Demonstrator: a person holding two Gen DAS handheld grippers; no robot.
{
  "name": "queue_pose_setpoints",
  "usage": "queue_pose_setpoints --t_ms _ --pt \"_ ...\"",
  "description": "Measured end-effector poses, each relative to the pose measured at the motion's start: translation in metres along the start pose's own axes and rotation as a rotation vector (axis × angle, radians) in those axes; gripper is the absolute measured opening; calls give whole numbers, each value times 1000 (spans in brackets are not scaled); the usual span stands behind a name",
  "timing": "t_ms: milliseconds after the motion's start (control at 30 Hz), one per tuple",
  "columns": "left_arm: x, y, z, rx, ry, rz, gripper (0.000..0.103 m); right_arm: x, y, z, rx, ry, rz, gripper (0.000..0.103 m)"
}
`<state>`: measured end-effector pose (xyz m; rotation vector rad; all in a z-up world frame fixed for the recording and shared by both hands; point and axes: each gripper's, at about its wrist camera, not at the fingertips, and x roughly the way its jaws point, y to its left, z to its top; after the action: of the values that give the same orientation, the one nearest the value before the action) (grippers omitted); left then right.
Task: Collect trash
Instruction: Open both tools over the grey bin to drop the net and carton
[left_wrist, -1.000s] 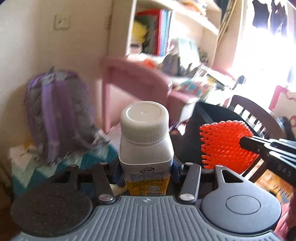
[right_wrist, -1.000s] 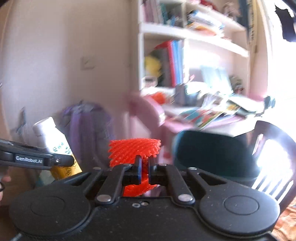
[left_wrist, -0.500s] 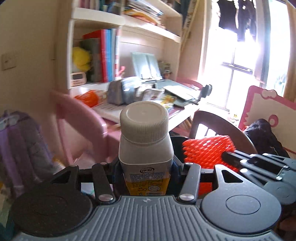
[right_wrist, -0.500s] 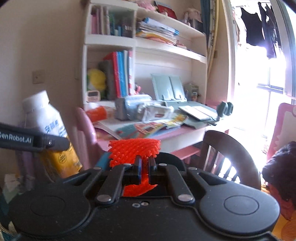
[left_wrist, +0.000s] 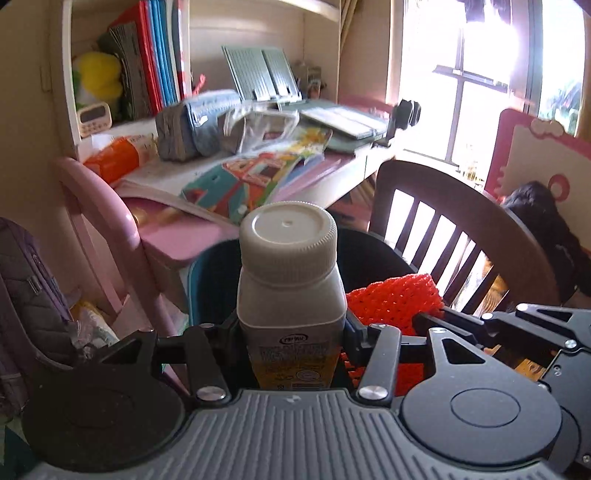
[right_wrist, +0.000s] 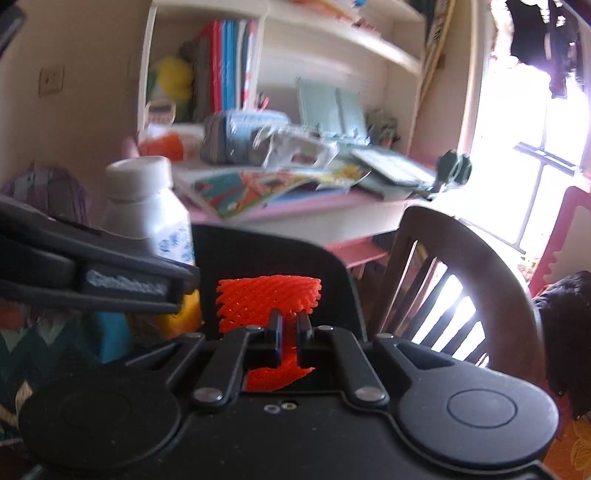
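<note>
Left tongs (left_wrist: 291, 332): clamped on ribbed-capped white plastic bottle (left_wrist: 290, 280), upright.
Right tongs (right_wrist: 287, 328): pinching orange foam mesh sleeve (right_wrist: 267, 299).
Beyond: black bin (right_wrist: 295, 258) close ahead, slatted wooden chair (left_wrist: 461, 229) beside it.
Far: cluttered pink counter (left_wrist: 317, 173).

We see a cluttered pink bench (left_wrist: 325, 173) below white shelves (left_wrist: 321, 5), a dark wooden chair (left_wrist: 454, 206), and a bright window (left_wrist: 476, 85).

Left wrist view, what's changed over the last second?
Both views swung from the purple backpack toward the desk and chair. Unchanged: left hand-held gripper grips the white bottle, right hand-held gripper pinches the orange foam net.
</note>
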<state>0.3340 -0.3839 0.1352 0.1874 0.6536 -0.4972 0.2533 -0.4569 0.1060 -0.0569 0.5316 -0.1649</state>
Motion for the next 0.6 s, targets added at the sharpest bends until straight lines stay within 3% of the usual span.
queue_pose_setpoints --t_ms 267,600 --pt "40 3 -7 15 128 1 52 14 0 -1 -36 67 47 6" --pt "55 2 -16 32 183 16 52 16 -2 -5 -55 103 64 19"
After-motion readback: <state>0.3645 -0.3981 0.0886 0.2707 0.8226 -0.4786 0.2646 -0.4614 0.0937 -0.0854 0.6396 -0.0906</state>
